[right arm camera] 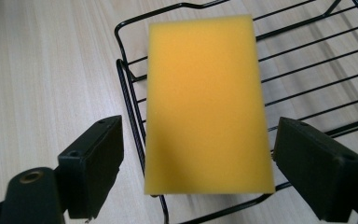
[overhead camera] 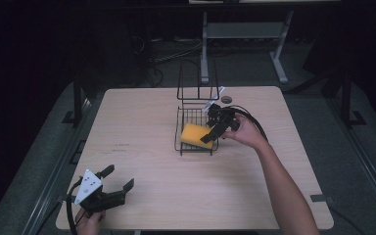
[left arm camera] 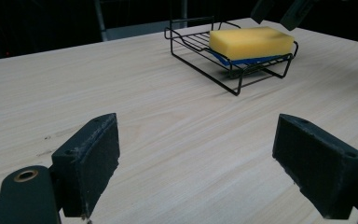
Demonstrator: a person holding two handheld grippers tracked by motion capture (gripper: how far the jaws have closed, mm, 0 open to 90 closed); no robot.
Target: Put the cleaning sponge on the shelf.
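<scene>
Left gripper (overhead camera: 111,179) sat at the near left table (overhead camera: 142,122) edge, jaws spread wide, gripping nothing. Its own view looked low across bare wood and showed a blue underside beneath the yellow sponge (left arm camera: 251,42) (hidden from above).

Sponge lay in the black wire rack (overhead camera: 190,117) at table centre, overhanging its near rim. Right gripper (overhead camera: 214,130) hovered over it from the right, jaws parted either side, not touching the sponge. Rack's tall wire back stood on the far side.

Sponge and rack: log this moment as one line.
right gripper: open, fingers astride sponge | sponge: in wire rack, yellow side up | left gripper: open, idle
</scene>
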